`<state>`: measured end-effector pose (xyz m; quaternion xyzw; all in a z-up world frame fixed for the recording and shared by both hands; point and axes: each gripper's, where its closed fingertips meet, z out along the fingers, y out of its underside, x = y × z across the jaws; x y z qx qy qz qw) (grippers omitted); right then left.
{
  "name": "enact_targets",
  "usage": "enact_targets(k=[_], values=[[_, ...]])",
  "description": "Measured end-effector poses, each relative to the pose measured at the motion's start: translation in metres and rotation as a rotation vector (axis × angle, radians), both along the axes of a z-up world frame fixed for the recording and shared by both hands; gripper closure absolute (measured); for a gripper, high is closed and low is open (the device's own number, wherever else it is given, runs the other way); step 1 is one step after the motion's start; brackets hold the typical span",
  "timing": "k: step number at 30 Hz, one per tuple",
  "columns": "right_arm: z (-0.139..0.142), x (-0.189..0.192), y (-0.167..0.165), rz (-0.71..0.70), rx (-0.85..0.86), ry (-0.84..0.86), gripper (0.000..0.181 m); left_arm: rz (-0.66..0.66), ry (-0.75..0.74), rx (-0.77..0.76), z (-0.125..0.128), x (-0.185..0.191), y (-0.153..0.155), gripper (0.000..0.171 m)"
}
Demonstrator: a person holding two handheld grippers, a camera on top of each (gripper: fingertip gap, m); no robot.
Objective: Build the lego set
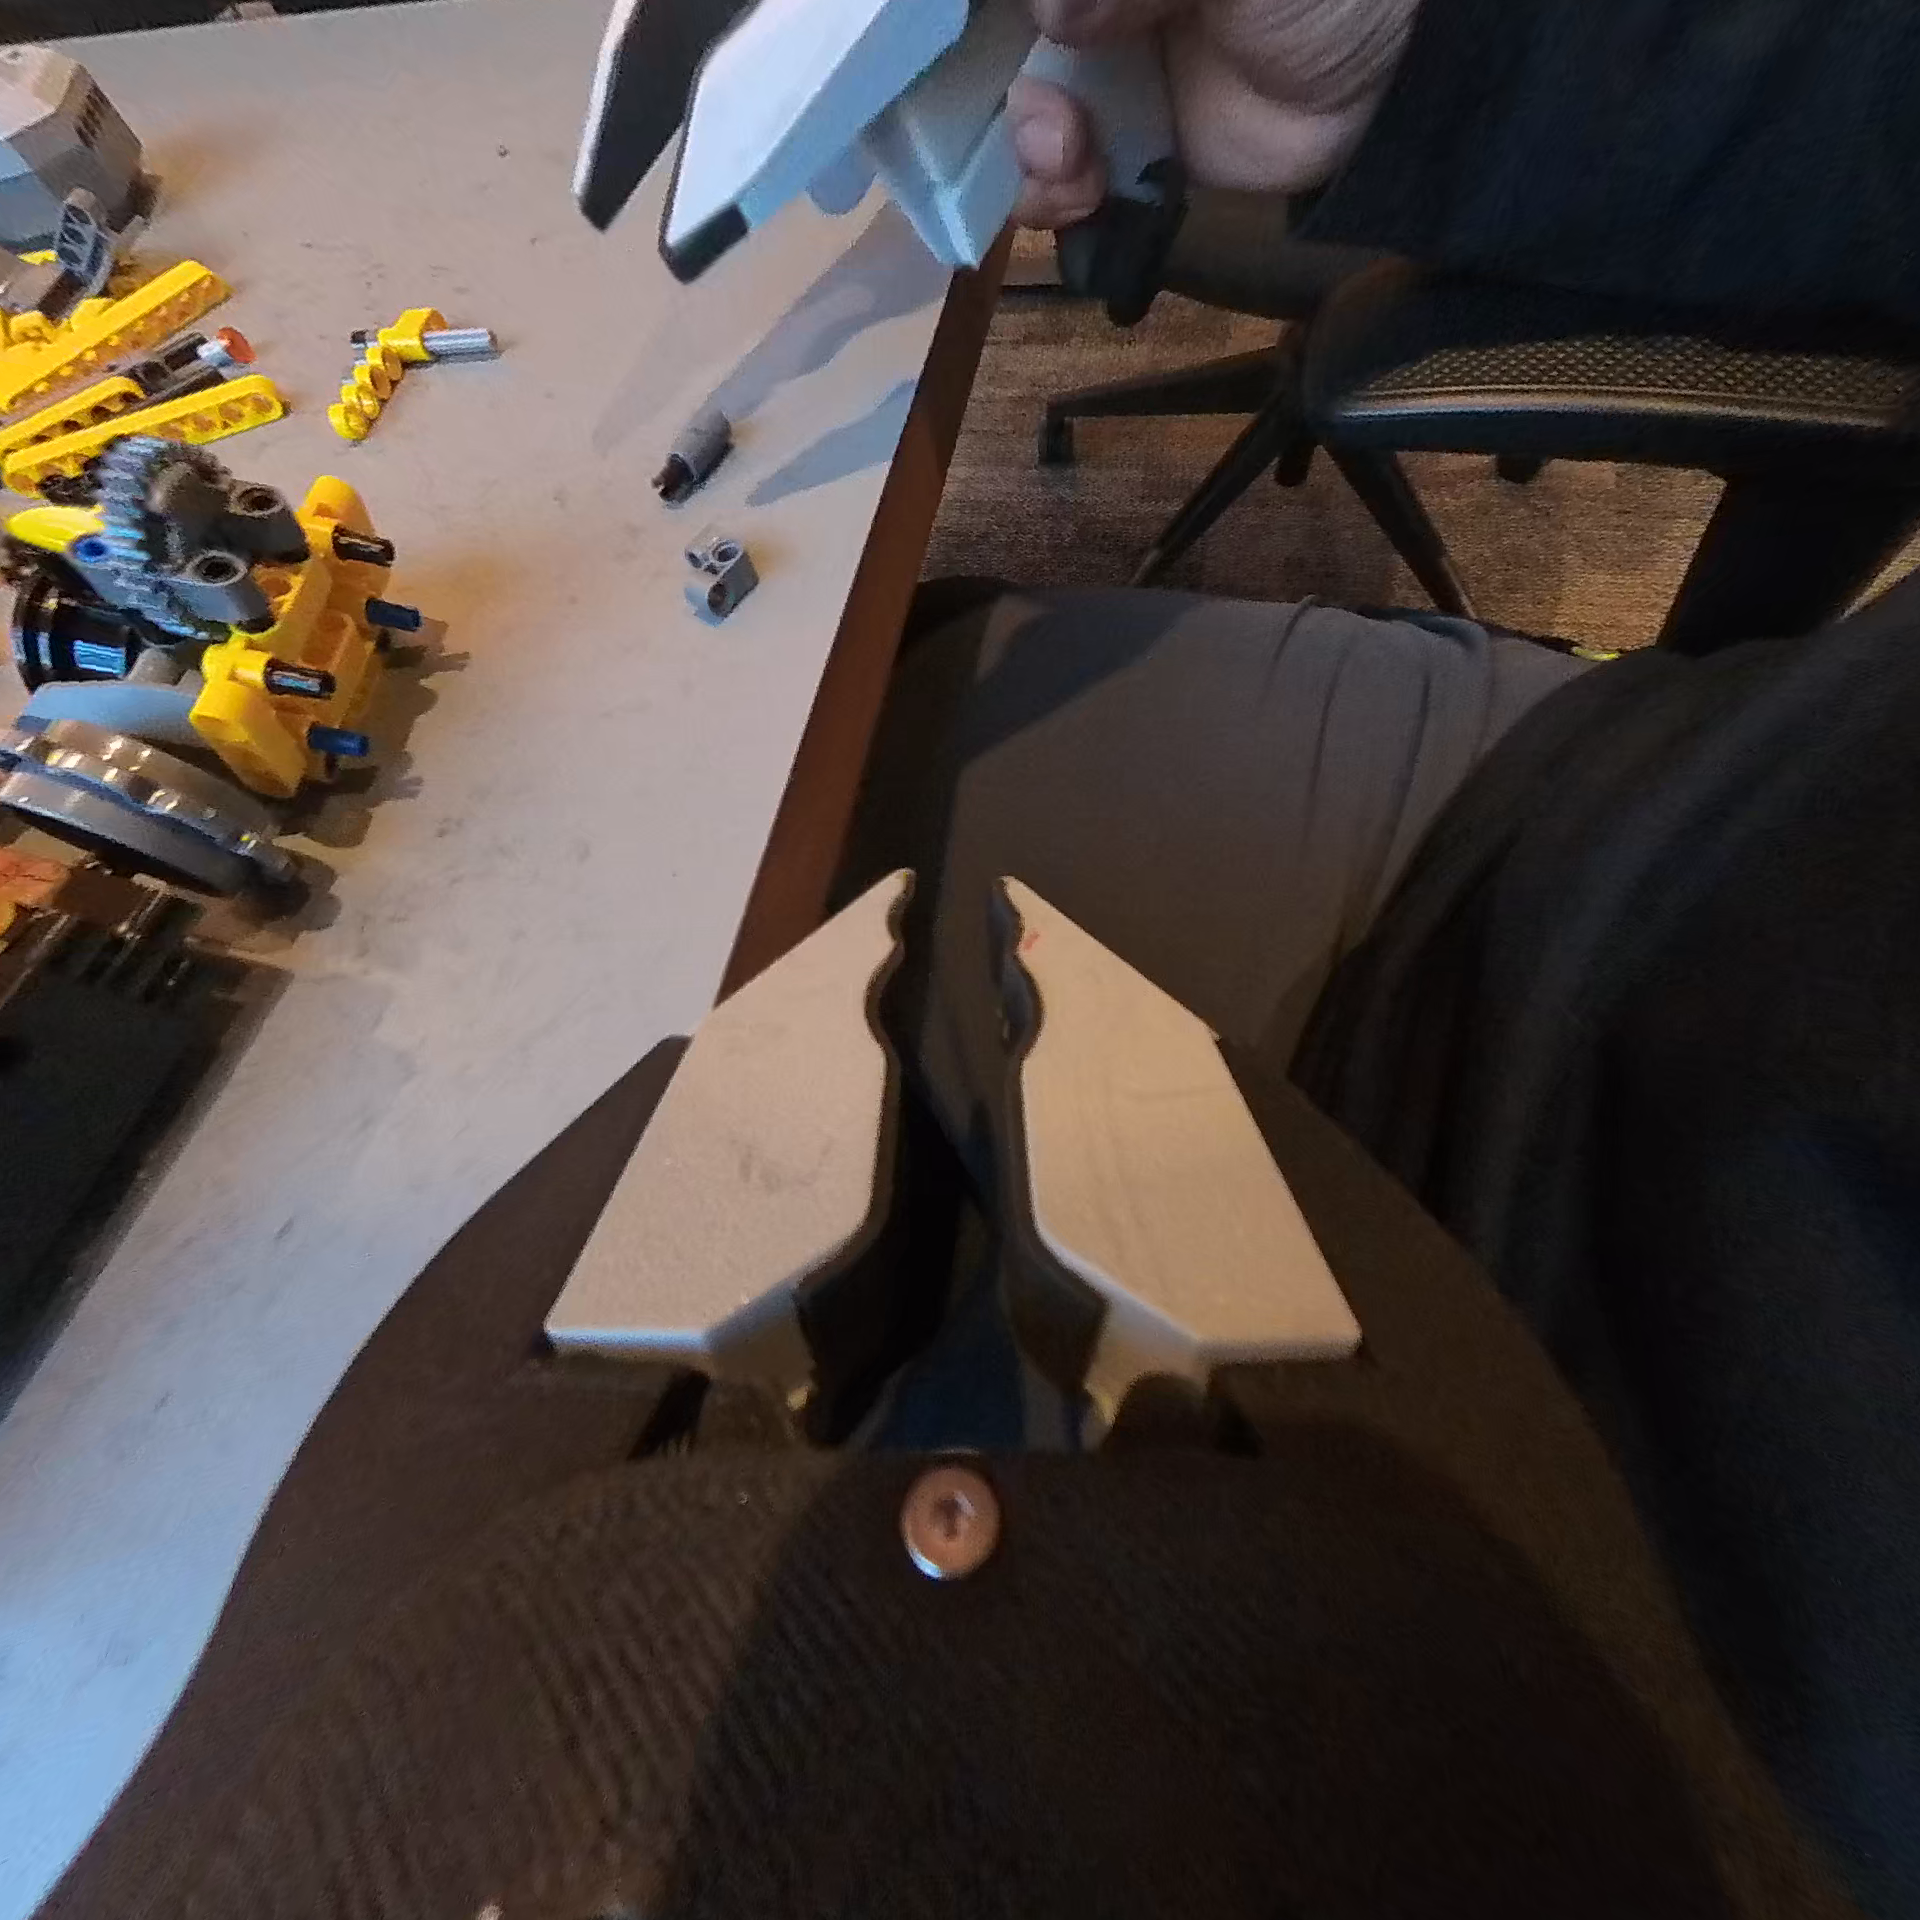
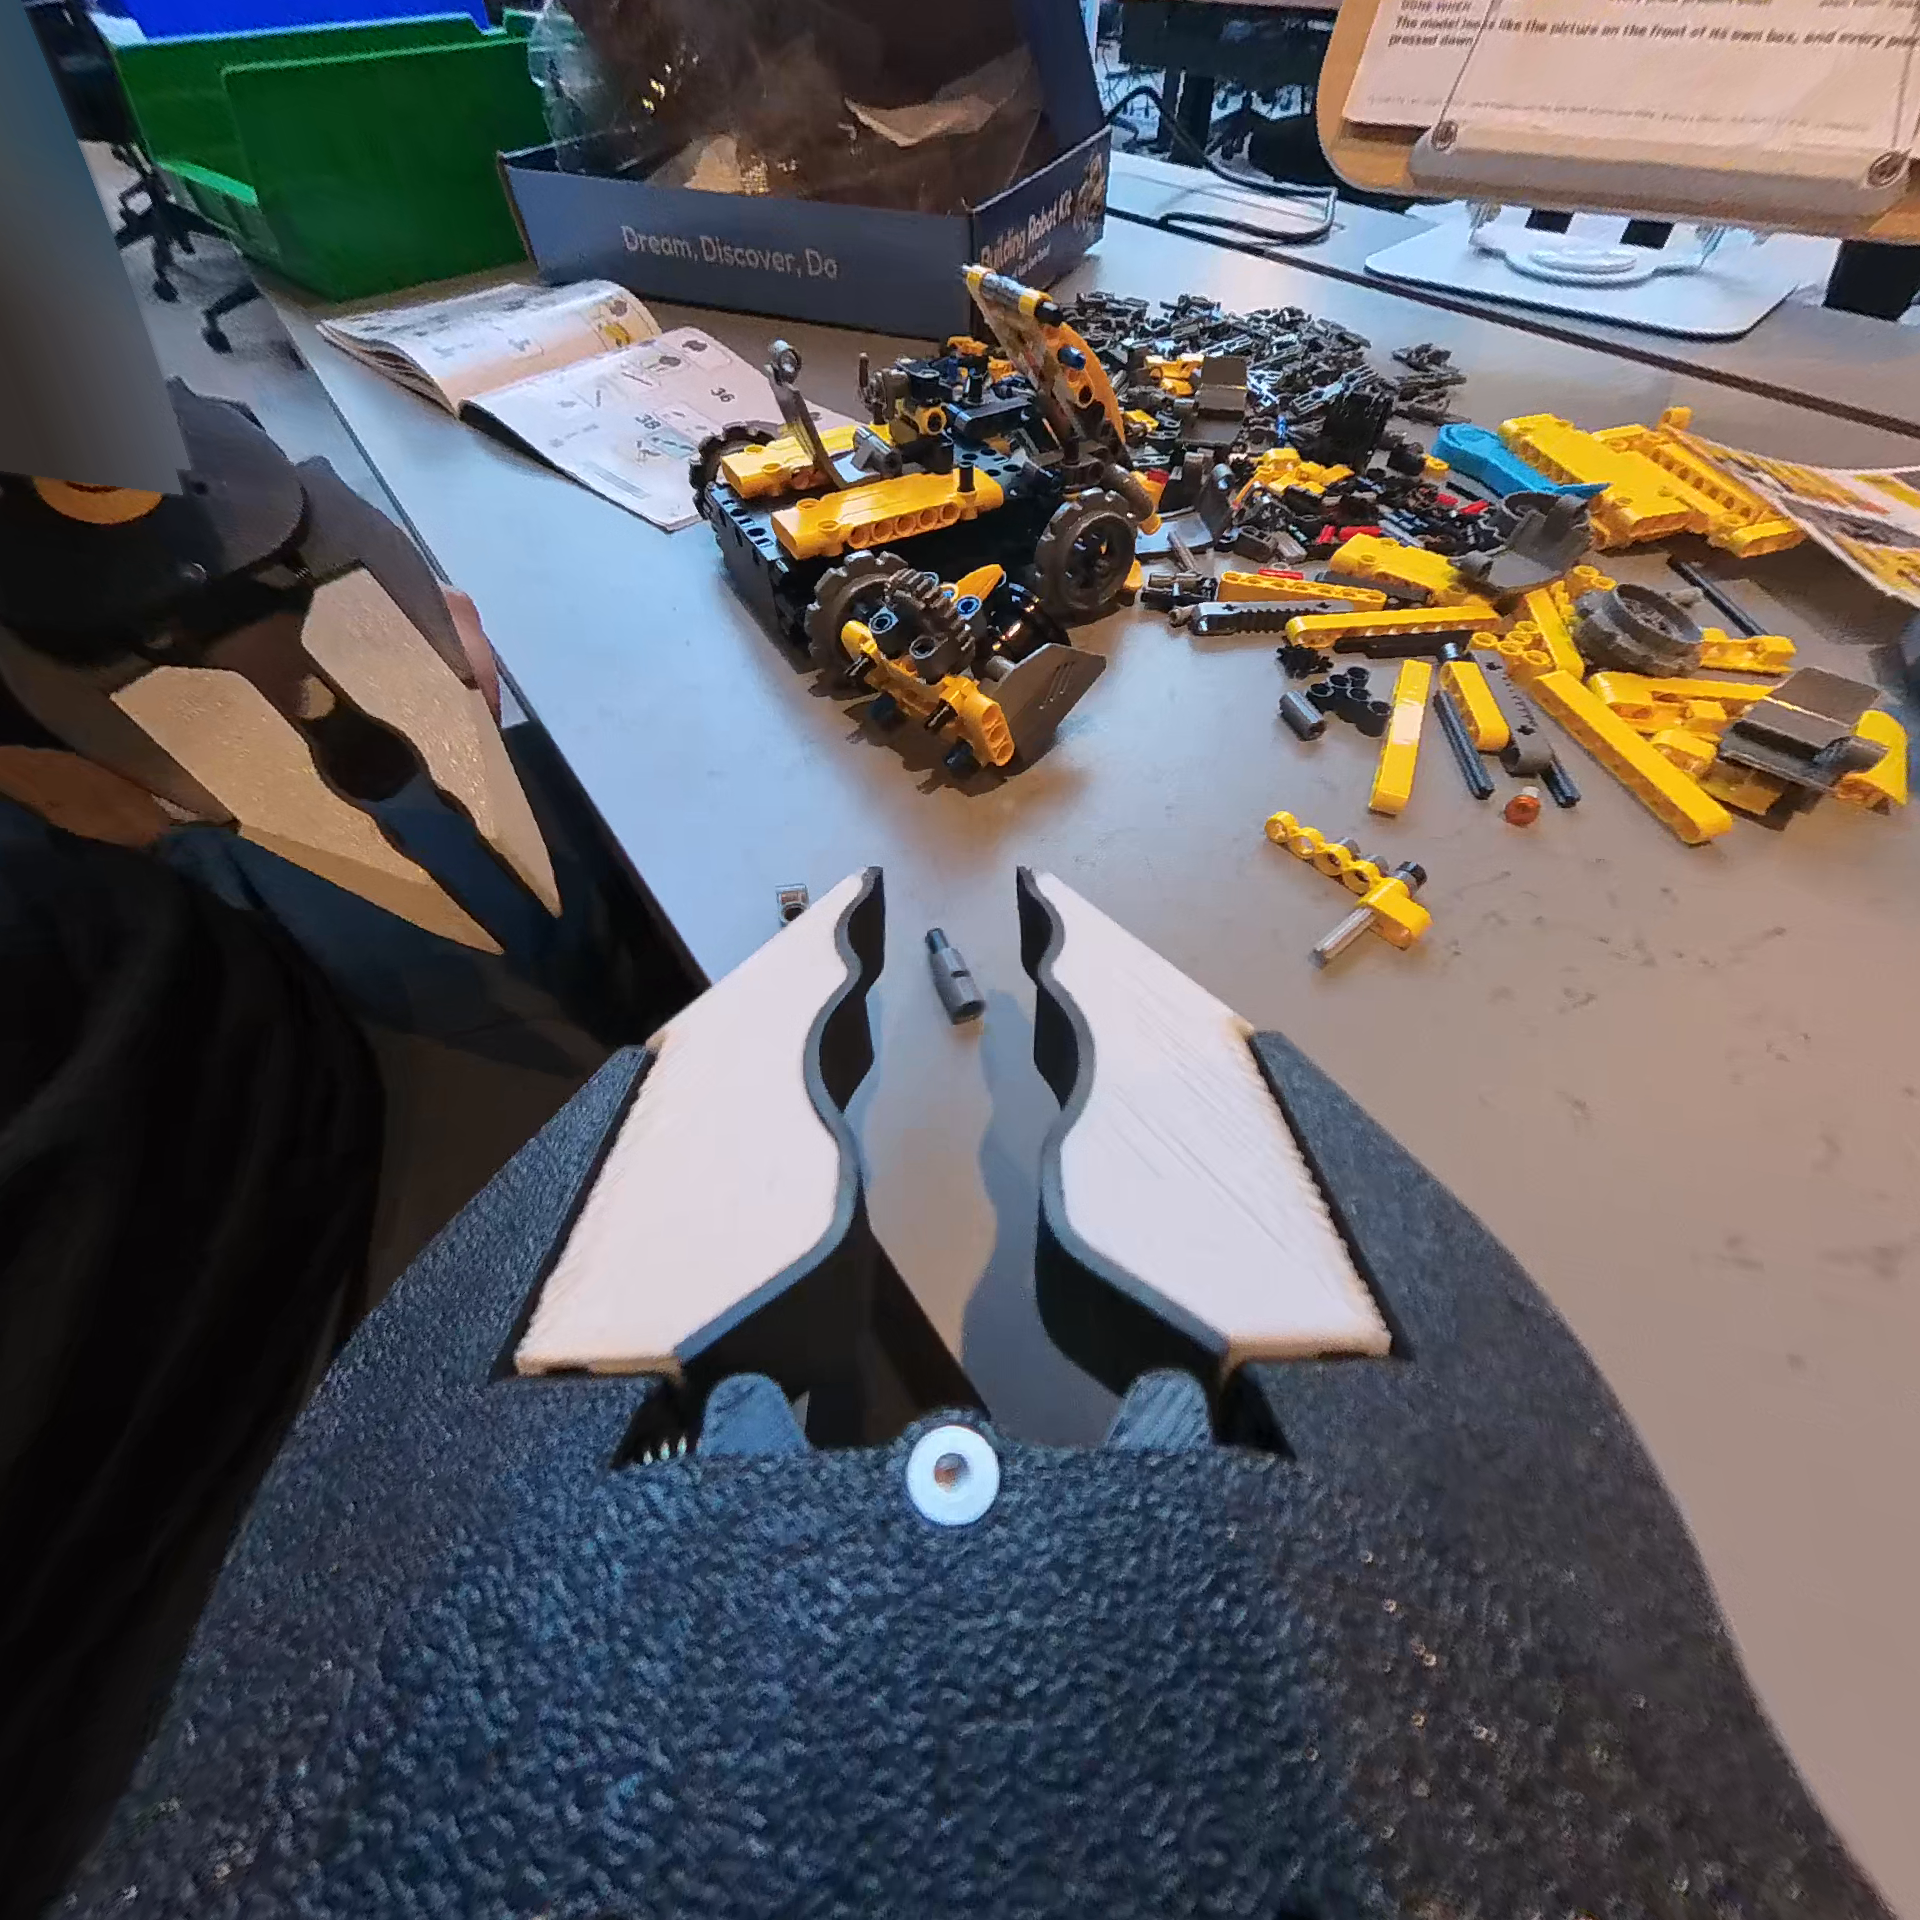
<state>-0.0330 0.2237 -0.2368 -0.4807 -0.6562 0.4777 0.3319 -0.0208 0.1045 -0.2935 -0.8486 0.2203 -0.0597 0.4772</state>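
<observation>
My right gripper (image 2: 948, 883) is open and empty, low over the grey table (image 2: 1455, 1143). A small dark grey pin (image 2: 956, 977) lies on the table between its fingers, touching neither. The pin also shows in the left wrist view (image 1: 694, 457), below the right gripper (image 1: 649, 234), which a hand holds. My left gripper (image 1: 953, 883) is slightly open and empty, off the table's near edge over a person's lap; it shows at the left of the right wrist view (image 2: 530, 930). A small light grey connector (image 1: 719, 577) lies near the edge. A yellow and black vehicle model (image 2: 914, 540) stands farther in.
A yellow connector with an axle (image 2: 1351, 883) lies right of the pin. Loose yellow, black and grey parts (image 2: 1558, 644) spread at the right. An open booklet (image 2: 551, 384), a blue box (image 2: 790, 249) and green bins (image 2: 343, 156) are behind. An office chair (image 1: 1455, 395) stands beside the table. Tip to tip, the grippers are about 15 cm apart. The small light grey connector (image 1: 719, 577) sits 5 cm or so from the ends of my right fingers.
</observation>
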Motion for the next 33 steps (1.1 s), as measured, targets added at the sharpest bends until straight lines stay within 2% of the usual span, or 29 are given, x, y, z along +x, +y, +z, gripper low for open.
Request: enact_targets(k=[18,25,33], values=[[0.002,0.004,-0.037,0.058,0.089,0.024,0.156,-0.052,0.042,-0.036,-0.011,0.011,0.005,0.164],[-0.011,-0.002,-0.048,0.088,0.126,-0.043,0.154,-0.041,0.044,-0.046,-0.013,0.007,0.004,0.165],[-0.028,-0.009,-0.039,0.027,0.152,-0.130,0.154,-0.051,0.055,-0.050,-0.014,0.009,0.003,0.165]])
